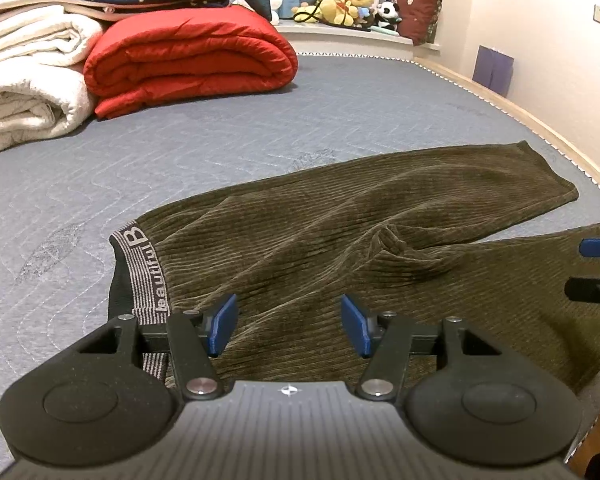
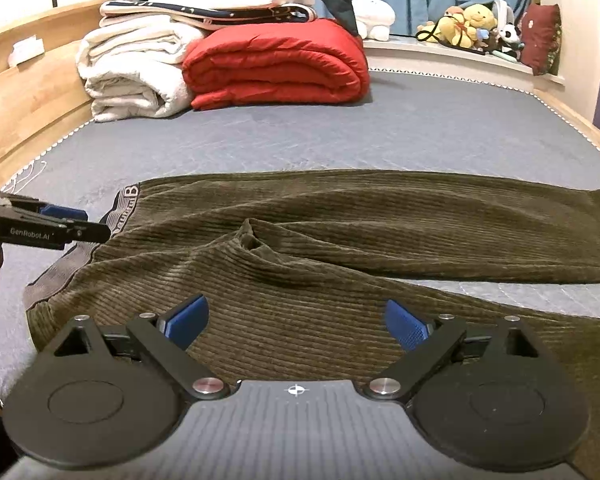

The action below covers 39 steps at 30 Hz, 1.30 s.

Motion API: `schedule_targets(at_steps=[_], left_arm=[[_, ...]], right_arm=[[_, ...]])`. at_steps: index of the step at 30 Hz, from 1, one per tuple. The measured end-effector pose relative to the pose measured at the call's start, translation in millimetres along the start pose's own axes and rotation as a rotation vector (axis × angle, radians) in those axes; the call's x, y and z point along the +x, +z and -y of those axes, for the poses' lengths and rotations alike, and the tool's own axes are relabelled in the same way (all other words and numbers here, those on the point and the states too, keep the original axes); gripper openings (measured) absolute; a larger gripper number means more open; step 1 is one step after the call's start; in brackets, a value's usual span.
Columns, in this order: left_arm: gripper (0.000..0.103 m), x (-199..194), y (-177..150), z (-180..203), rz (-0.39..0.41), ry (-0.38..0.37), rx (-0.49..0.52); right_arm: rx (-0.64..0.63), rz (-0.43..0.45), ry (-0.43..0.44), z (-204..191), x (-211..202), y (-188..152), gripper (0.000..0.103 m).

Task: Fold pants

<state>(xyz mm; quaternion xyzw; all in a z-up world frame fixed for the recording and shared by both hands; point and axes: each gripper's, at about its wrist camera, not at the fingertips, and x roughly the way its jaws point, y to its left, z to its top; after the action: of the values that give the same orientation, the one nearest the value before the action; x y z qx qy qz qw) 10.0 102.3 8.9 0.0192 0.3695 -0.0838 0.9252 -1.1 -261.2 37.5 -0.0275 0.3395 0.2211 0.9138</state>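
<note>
Olive-brown corduroy pants (image 1: pixel 340 232) lie spread flat on the grey mattress (image 1: pixel 180 152), waistband (image 1: pixel 146 272) with white lettering at the left, both legs running to the right. My left gripper (image 1: pixel 288 324) is open and empty, just above the waist area near the waistband. My right gripper (image 2: pixel 296 322) is open and empty, over the near leg of the pants (image 2: pixel 340 240). The left gripper (image 2: pixel 66 222) also shows at the left edge of the right wrist view, by the waistband (image 2: pixel 126 204). The right gripper's fingers (image 1: pixel 598 247) show at the right edge of the left wrist view.
A folded red quilt (image 1: pixel 188 60) and white blankets (image 1: pixel 28 80) are stacked at the far left of the mattress. Stuffed toys (image 1: pixel 348 4) and a dark red cushion (image 1: pixel 418 10) sit on a ledge behind. A wooden bed frame (image 2: pixel 24 112) runs along the left; the mattress edge (image 1: pixel 540 136) borders the wall.
</note>
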Motion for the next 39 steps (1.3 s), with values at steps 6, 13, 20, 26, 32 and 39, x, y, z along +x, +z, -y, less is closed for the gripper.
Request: schedule_targets(at_steps=[6,13,20,26,32,39], left_arm=[[0.040,8.4,-5.0,8.3,-0.029,0.007,0.013],[0.033,10.5,2.5,26.4,-0.010,-0.001,0.026],[0.033,16.4,21.1,32.3,0.019,-0.028,0.026],[0.033,22.2,34.1,45.3,0.031,-0.044,0.016],[0.033,23.1,53.5,46.2,0.034,-0.106,0.004],[0.033,50.2,94.9,-8.5,0.023,-0.101,-0.009]], right_arm=[[0.023,0.009,0.016,0.8,-7.5,8.6,0.096],[0.030,0.058,0.039,-2.1,-22.4,24.4,0.096],[0.072,0.100,0.046,0.0,-31.7,31.1,0.096],[0.062,0.174,0.068,1.6,-42.8,33.2,0.095],[0.063,0.289,0.122,5.9,-54.4,37.7,0.095],[0.000,0.373,0.024,12.0,-65.5,47.7,0.095]])
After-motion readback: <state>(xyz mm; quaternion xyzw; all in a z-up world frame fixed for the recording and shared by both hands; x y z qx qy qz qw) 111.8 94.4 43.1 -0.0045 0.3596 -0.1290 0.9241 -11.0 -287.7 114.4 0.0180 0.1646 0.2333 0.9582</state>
